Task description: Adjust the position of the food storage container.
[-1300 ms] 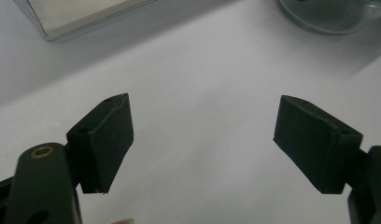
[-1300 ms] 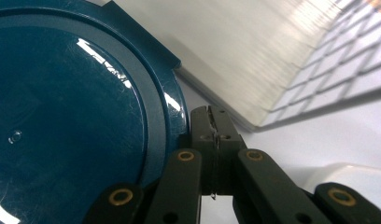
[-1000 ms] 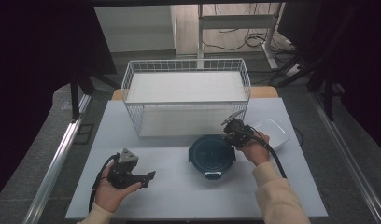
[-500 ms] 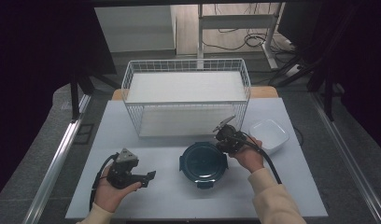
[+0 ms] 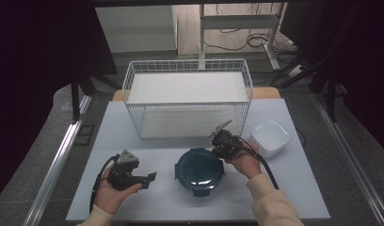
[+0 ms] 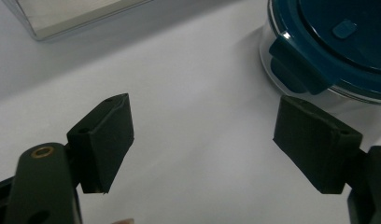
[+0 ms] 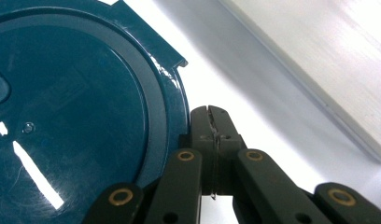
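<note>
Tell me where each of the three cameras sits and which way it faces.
High view: above the table's near side, facing forward and down; both forearms and hands show.
Left gripper view: on the left gripper, looking along its open jaws.
Right gripper view: on the right gripper, jaws shut beside the lid.
All three share the round blue-lidded container.

Count on table [image 5: 157, 141]: 1 round container with dark teal lid [image 5: 199, 170]; 1 white wire basket [image 5: 187, 101]; 1 white square bowl [image 5: 270, 137]. Handheld grippers: 2, left gripper [image 5: 151, 176] and right gripper [image 5: 217, 151]. Latch tabs counted on lid in left gripper view: 1; others not countable
</note>
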